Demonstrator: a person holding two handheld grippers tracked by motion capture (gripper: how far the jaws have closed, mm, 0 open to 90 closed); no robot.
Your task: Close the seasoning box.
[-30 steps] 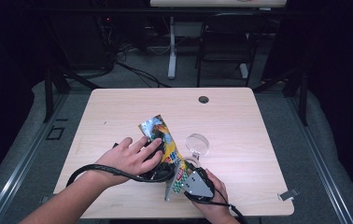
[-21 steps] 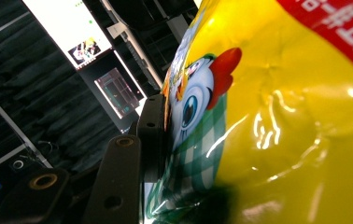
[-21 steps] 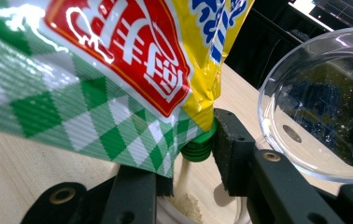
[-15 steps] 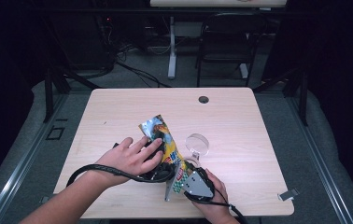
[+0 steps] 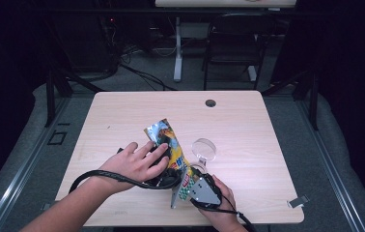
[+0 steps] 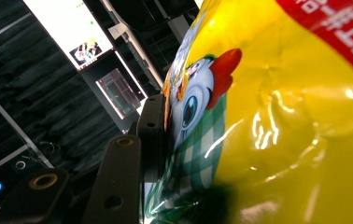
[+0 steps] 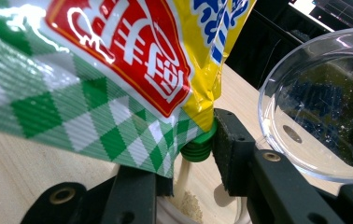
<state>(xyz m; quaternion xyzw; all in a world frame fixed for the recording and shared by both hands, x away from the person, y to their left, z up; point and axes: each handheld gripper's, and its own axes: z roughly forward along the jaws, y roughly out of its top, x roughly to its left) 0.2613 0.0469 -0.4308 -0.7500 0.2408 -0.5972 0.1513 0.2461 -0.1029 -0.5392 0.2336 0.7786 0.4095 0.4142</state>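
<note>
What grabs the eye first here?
The glossy yellow pouch printed with a cartoon chicken, lying slanted near the table's front edge between both hands. The right claw grips its green spout end, where something pale pours down into a container below. Next, the clear round dish just right of the pouch.
</note>
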